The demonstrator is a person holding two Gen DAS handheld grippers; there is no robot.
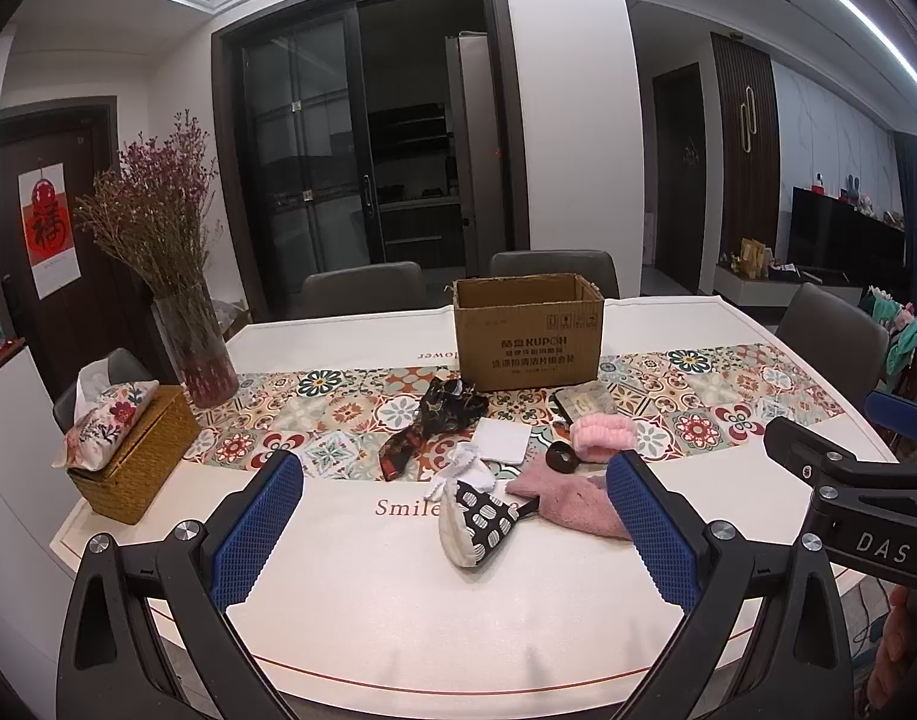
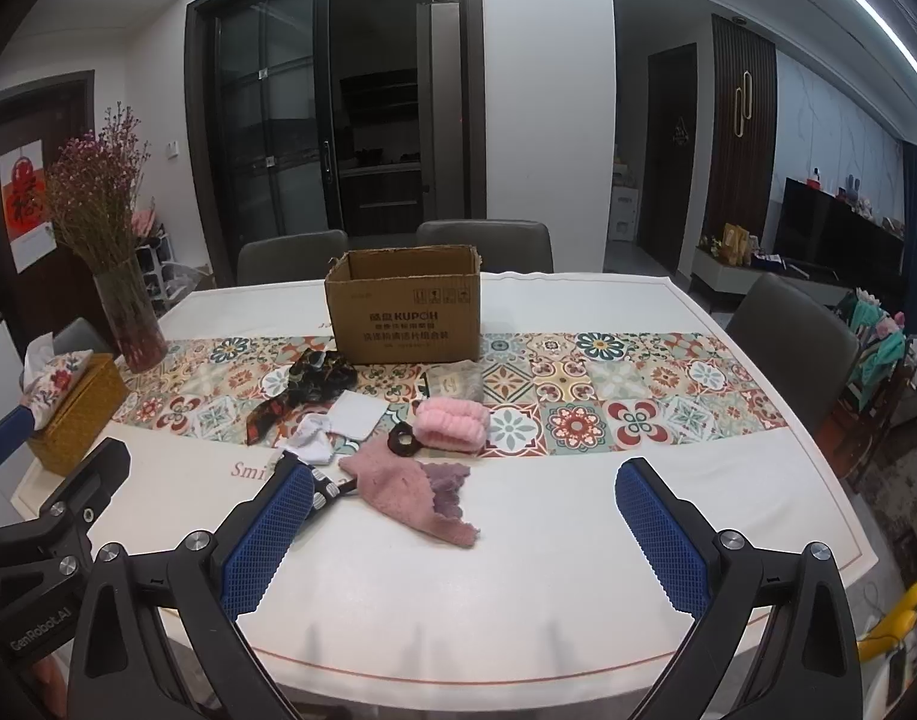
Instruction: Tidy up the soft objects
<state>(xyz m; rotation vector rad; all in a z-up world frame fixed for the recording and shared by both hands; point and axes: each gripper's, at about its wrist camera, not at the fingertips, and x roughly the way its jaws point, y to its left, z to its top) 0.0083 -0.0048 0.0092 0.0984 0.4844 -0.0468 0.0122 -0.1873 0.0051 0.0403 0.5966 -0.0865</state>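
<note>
Soft things lie mid-table in front of an open cardboard box [image 1: 527, 330] [image 2: 405, 312]: a dark patterned scarf [image 1: 434, 423] [image 2: 302, 390], a white folded cloth [image 1: 503, 441] [image 2: 356, 414], a white sock [image 1: 467, 468] [image 2: 311, 444], a black-and-white patterned pouch [image 1: 479, 522], a pink fuzzy cloth [image 1: 569, 501] [image 2: 407, 492], a pink fluffy band [image 1: 602, 435] [image 2: 452, 426], a dark hair ring [image 1: 560, 457] [image 2: 403, 438]. My left gripper [image 1: 455, 531] is open and empty, just before the pouch. My right gripper [image 2: 467, 534] is open and empty, near the pink cloth.
A glass vase of dried flowers [image 1: 188, 330] [image 2: 128, 318] and a woven tissue box [image 1: 131, 456] [image 2: 74, 414] stand at the table's left. Grey chairs [image 1: 362, 288] [image 2: 788, 330] ring the far and right sides. The right gripper's body [image 1: 848, 480] shows at right.
</note>
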